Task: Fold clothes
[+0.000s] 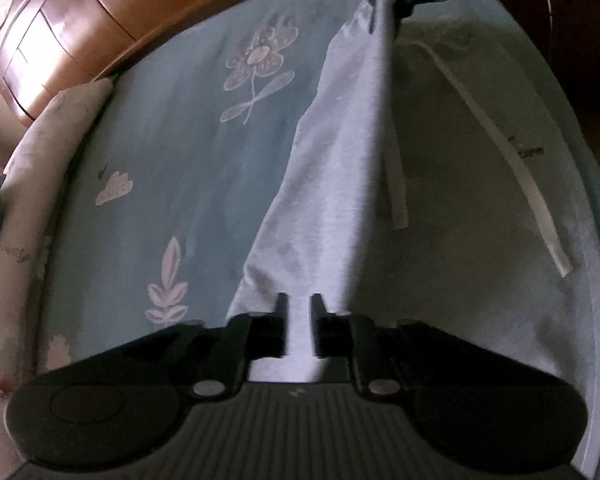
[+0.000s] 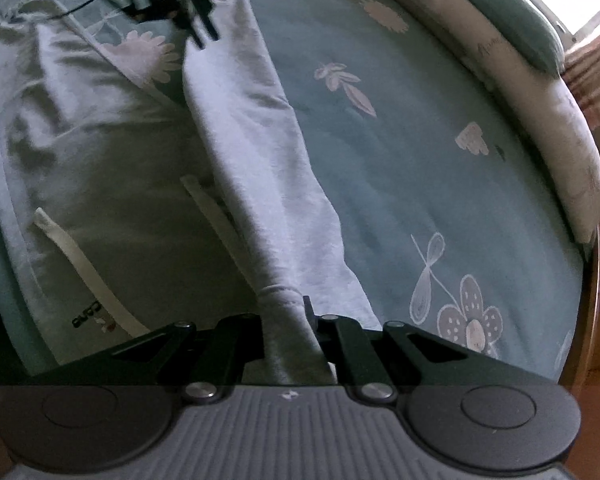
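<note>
Item one: grey garment (image 1: 332,168), lying on my bed's teal flowered sheet (image 1: 172,128), one long part lifted into a ridge stretched between my two tools.

Item two: left tongs (image 1: 300,312), slightly spread, pads standing clear of the cloth that runs between them.

Item three: right tongs (image 2: 286,320), pressed together and pinching the ribbed cuff end (image 2: 276,300) of that ridge.

Item four: two white drawcords (image 1: 512,160), resting on the flat grey body of the garment, beside a small dark printed logo (image 2: 92,320).

Item five: pale pillow (image 2: 540,92) along the bed's edge.

Item six: wooden drawer cabinet (image 1: 68,28) beyond the bed.
</note>
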Demonstrator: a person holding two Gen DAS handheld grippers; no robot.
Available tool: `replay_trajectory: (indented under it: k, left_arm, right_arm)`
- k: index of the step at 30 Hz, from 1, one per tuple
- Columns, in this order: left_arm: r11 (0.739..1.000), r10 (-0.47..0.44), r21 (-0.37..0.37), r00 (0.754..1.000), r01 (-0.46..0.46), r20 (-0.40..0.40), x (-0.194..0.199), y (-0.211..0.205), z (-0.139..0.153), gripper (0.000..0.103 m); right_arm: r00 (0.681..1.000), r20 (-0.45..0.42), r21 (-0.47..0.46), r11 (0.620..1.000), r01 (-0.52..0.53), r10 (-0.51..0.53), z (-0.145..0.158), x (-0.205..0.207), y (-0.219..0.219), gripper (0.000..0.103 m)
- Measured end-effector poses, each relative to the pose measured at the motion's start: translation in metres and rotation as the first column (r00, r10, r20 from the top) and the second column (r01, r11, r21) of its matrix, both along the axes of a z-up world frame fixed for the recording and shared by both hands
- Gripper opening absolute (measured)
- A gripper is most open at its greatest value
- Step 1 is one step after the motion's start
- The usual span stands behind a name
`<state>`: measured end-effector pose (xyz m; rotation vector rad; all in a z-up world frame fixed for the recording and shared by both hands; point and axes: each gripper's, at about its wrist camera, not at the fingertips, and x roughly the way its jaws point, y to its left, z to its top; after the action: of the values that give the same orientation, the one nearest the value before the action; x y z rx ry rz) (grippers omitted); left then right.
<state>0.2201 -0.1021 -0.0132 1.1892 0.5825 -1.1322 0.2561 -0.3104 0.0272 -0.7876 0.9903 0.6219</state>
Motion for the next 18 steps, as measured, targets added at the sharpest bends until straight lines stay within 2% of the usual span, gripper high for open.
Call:
replay_trajectory:
  k: [1,2,7,9,12,13,14,15,17,18]
  left_arm:
    - [1.000,0.000,-0.006,1.000,0.000,0.002,-0.002,0.001,-0.003,0.039]
    - [1.000,-0.014,-0.004,1.000,0.014,0.022,-0.006,0.001,-0.007,0.044]
    - [0.994,-0.105,0.036,0.982,0.100,0.157,-0.014,-0.008,-0.038,0.045]
    - [0.994,-0.100,0.054,0.978,0.091,0.182,-0.006,-0.015,-0.050,0.045]
    - [0.997,-0.059,0.056,0.985,0.050,0.162,0.012,-0.023,-0.059,0.045]
    - [0.998,-0.045,0.058,0.986,0.037,0.158,0.018,-0.025,-0.061,0.040]
    - [0.998,-0.025,0.064,0.988,0.016,0.150,0.024,-0.026,-0.063,0.018]
    - [0.998,0.011,0.063,0.992,-0.019,0.125,0.030,-0.027,-0.062,0.002]
    - [0.995,0.092,0.043,0.994,-0.094,0.057,0.041,-0.028,-0.056,0.001]
    - [0.993,0.111,0.033,0.993,-0.112,0.047,0.043,-0.027,-0.052,0.001]
  right_arm:
    - [1.000,-0.003,0.008,1.000,0.013,-0.013,0.001,0.001,-0.002,0.009]
    - [1.000,-0.003,0.014,1.000,0.021,-0.021,0.003,0.001,-0.003,0.009]
    - [0.999,-0.021,0.032,0.999,0.044,-0.044,0.009,0.010,-0.008,0.009]
    - [0.999,-0.021,0.031,0.999,0.041,-0.040,0.010,0.011,-0.009,0.009]
    - [0.999,-0.026,0.035,0.999,0.038,-0.037,0.012,0.011,-0.010,0.009]
    - [0.999,-0.026,0.036,0.999,0.034,-0.033,0.011,0.012,-0.010,0.009]
    - [0.999,-0.027,0.037,0.999,0.030,-0.029,0.011,0.013,-0.010,0.009]
    - [0.999,-0.031,0.040,0.999,0.028,-0.027,0.010,0.013,-0.011,0.009]
    - [0.999,-0.037,0.045,0.999,0.024,-0.022,0.008,0.013,-0.012,0.009]
    - [0.999,-0.039,0.046,0.999,0.021,-0.019,0.007,0.012,-0.012,0.009]
